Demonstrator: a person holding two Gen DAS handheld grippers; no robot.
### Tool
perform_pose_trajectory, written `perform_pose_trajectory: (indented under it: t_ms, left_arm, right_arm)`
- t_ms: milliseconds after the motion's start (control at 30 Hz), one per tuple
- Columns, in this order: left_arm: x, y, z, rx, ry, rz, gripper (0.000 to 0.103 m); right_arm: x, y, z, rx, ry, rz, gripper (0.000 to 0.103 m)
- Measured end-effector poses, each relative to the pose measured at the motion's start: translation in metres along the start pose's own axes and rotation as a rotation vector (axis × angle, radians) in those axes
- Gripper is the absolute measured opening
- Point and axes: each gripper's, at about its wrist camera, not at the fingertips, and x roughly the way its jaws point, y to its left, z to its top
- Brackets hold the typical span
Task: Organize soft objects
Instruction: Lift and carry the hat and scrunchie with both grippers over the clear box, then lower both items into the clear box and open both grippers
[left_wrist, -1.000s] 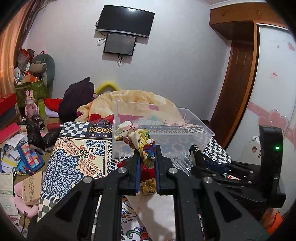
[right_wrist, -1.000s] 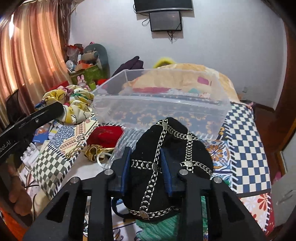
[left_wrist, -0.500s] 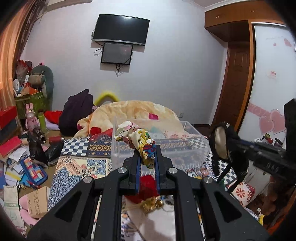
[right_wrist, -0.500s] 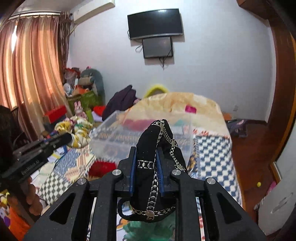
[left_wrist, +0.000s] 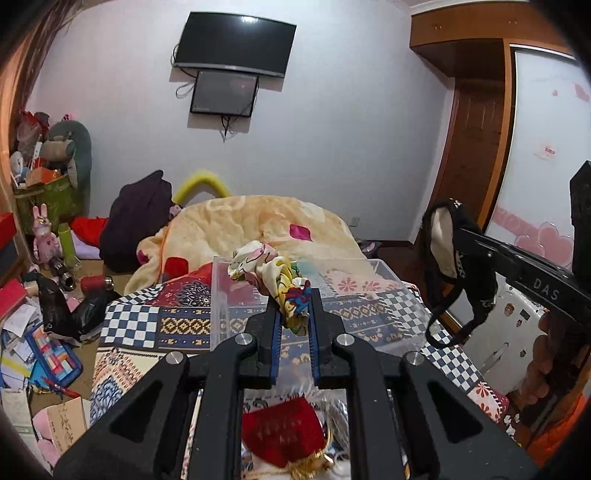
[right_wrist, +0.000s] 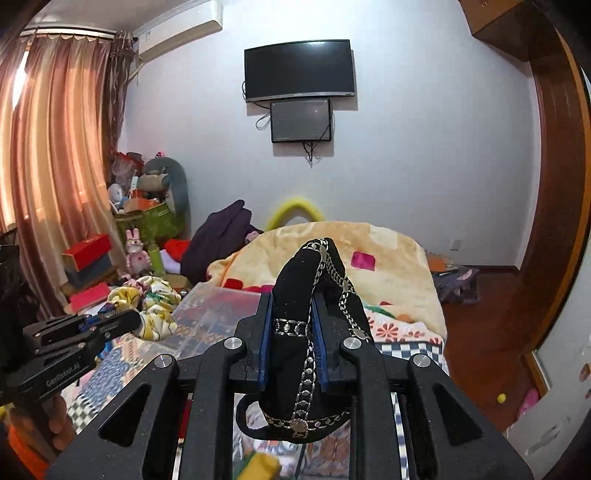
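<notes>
- While we are lifting both soft pieces higher than a second ago, the yellow printed cloth (left_wrist: 275, 273) is sitting pinched between the jaws of our left gripper (left_wrist: 294, 317), bunching up just beyond the fingertips.
- We are clamping the black chain-trimmed cap (right_wrist: 308, 314) in our right gripper (right_wrist: 291, 332); its crown is rising above the jaws and its brim is drooping beneath them.
- Ahead of and below both sets of jaws, the clear plastic bin (left_wrist: 369, 291) is now lying lower in each view than it did a second ago, when the cap was resting close to the bedspread.
- We are judging that both items are off the surface and being carried toward the bin, with dropping them in as the step still open.
- Beneath the left jaws, a red pouch (left_wrist: 282, 432) is remaining on the patterned bedspread (left_wrist: 147, 325), seemingly awaiting sorting.
</notes>
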Motion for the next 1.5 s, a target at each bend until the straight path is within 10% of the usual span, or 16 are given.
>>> perform_pose_trajectory:
  t_ms: [800, 1033, 1233, 1500]
  left_arm:
    - [0.108, -0.002, -0.009, 0.050, 0.294, 0.018, 0.013]
    - [0.094, -0.009, -0.009, 0.091, 0.264, 0.043, 0.048]
    - [0.070, -0.011, 0.000, 0.101, 0.215, 0.035, 0.057]
    - [0.023, -0.016, 0.005, 0.124, 0.115, 0.053, 0.080]
  right_arm:
    - [0.097, 0.011, -0.032, -0.164, 0.311, -0.022, 0.019]
    - [0.088, 0.001, -0.028, -0.133, 0.314, 0.004, 0.039]
    - [0.066, 0.002, -0.021, -0.133, 0.256, 0.012, 0.069]
    - [0.025, -0.005, -0.017, -0.087, 0.160, 0.041, 0.072]
